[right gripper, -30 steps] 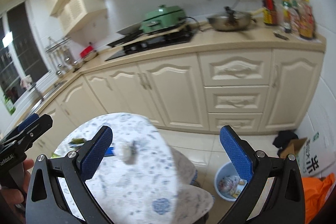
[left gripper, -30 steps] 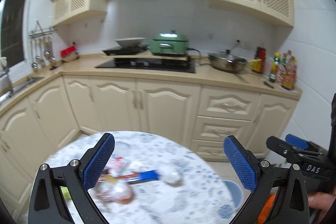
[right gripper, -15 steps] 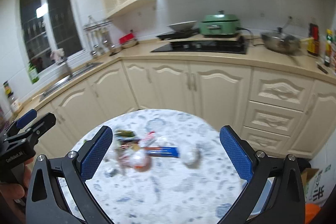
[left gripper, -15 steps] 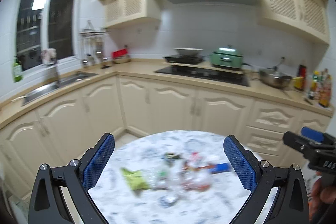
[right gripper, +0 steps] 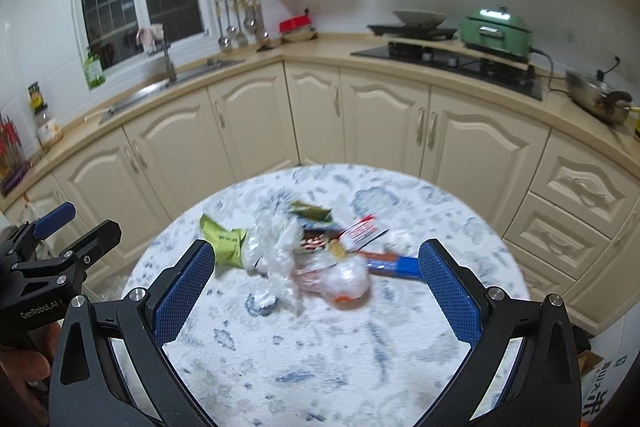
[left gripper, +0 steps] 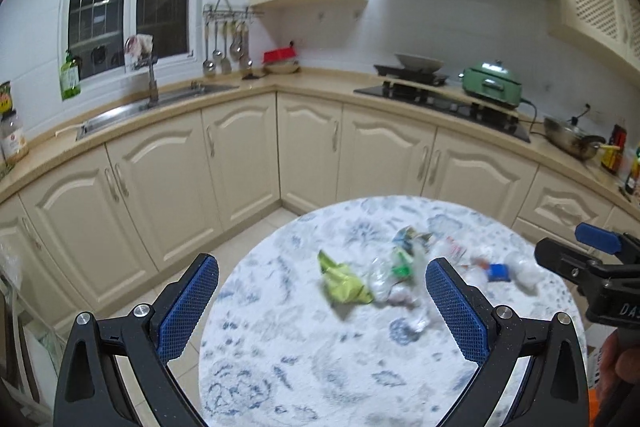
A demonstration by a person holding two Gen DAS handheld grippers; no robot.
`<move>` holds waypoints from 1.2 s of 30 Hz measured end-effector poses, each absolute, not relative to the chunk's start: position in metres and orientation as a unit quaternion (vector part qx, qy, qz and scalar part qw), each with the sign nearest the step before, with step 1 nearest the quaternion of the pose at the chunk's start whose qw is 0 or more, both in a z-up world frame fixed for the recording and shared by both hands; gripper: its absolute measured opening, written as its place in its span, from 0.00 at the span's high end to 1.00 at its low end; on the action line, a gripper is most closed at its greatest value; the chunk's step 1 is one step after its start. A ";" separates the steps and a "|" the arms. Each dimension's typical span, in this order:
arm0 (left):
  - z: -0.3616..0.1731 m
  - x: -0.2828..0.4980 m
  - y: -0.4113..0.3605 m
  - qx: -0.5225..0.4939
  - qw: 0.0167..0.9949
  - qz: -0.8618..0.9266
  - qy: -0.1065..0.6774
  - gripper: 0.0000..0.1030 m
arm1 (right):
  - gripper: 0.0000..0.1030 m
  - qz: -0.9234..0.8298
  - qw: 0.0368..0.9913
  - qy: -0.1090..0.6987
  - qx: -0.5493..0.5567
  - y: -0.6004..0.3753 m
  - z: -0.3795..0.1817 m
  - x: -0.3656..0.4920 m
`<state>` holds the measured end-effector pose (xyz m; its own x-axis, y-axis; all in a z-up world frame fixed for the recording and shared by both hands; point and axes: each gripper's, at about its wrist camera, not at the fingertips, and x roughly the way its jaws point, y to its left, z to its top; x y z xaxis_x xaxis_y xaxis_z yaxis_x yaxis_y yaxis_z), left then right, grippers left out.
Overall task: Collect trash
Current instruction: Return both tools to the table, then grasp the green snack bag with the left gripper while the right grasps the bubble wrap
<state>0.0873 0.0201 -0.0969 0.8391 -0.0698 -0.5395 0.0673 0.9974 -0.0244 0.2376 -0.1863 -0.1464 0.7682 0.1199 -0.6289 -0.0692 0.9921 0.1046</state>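
A heap of trash lies on a round table with a blue-patterned white cloth (right gripper: 304, 367). It holds a green wrapper (right gripper: 224, 241), crumpled clear plastic (right gripper: 276, 247), a red and white wrapper (right gripper: 360, 229), a blue bar wrapper (right gripper: 396, 263) and a plastic ball with orange in it (right gripper: 346, 285). My right gripper (right gripper: 314, 293) is open above the near side of the heap. My left gripper (left gripper: 320, 307) is open and empty above the table (left gripper: 300, 367), with the green wrapper (left gripper: 340, 281) between its fingers. The images are blurred.
Cream kitchen cabinets (left gripper: 248, 155) run behind the table, with a sink (left gripper: 152, 107) at left and a hob with a green pot (left gripper: 492, 85) at right. A cardboard box (right gripper: 600, 387) stands on the floor at lower right.
Both views have swung left, from the right-hand cabinets and floor bin to the sink corner. The trash heap now sits centred in front of both grippers. Both stayed open.
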 end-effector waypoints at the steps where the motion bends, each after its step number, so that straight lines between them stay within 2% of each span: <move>1: -0.099 0.091 0.022 -0.005 0.958 -0.036 0.284 0.01 | 0.00 0.053 0.938 0.341 0.037 -0.183 -0.151 0.241; 10: -0.140 0.160 0.035 -0.015 0.943 -0.031 0.330 0.01 | 0.00 0.065 0.921 0.383 0.029 -0.157 -0.198 0.281; 13: -0.151 0.186 0.031 -0.016 0.937 -0.034 0.348 0.01 | 0.04 0.071 0.915 0.396 0.025 -0.148 -0.215 0.295; 15: -0.159 0.204 0.028 -0.016 0.933 -0.036 0.357 0.01 | 0.16 0.076 0.910 0.406 0.024 -0.144 -0.225 0.304; 16: -0.163 0.213 0.025 -0.017 0.931 -0.038 0.362 0.01 | 0.19 0.078 0.908 0.412 0.025 -0.143 -0.232 0.310; 18: -0.170 0.233 0.020 -0.020 0.927 -0.041 0.372 0.01 | 0.32 0.082 0.903 0.421 0.030 -0.143 -0.244 0.320; 20: -0.177 0.250 0.014 -0.017 0.924 -0.040 0.380 0.01 | 0.40 0.084 0.900 0.426 0.039 -0.146 -0.254 0.326; 22: -0.182 0.270 0.007 -0.016 0.920 -0.042 0.388 0.01 | 0.57 0.092 0.897 0.431 0.037 -0.146 -0.261 0.331; 23: -0.186 0.283 0.003 -0.016 0.919 -0.043 0.392 0.01 | 0.71 0.095 0.896 0.432 0.036 -0.146 -0.263 0.331; 24: -0.189 0.289 0.000 -0.018 0.918 -0.040 0.395 0.01 | 0.75 0.098 0.896 0.431 0.037 -0.147 -0.264 0.331; 29: -0.208 0.333 -0.020 -0.008 0.911 -0.041 0.410 0.01 | 0.76 0.107 0.903 0.413 0.056 -0.163 -0.251 0.321; 31: -0.215 0.348 -0.030 -0.007 0.908 -0.049 0.415 0.04 | 0.76 0.107 0.905 0.408 0.058 -0.168 -0.245 0.318; 32: -0.218 0.355 -0.036 -0.007 0.907 -0.056 0.418 0.09 | 0.76 0.108 0.906 0.406 0.060 -0.171 -0.241 0.315; 34: -0.225 0.363 -0.042 -0.008 0.905 -0.068 0.420 0.30 | 0.76 0.111 0.906 0.403 0.062 -0.174 -0.236 0.311; 35: -0.231 0.369 -0.044 -0.016 0.900 -0.082 0.429 0.50 | 0.76 0.112 0.907 0.401 0.063 -0.175 -0.234 0.309; 36: -0.236 0.376 -0.045 -0.020 0.894 -0.088 0.440 0.63 | 0.76 0.113 0.907 0.401 0.063 -0.176 -0.233 0.307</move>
<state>0.3762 -0.0454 -0.2356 0.5979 -0.1753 -0.7822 0.1396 0.9836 -0.1138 0.3071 -0.1765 -0.2328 0.6536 0.2554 -0.7124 -0.1548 0.9665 0.2045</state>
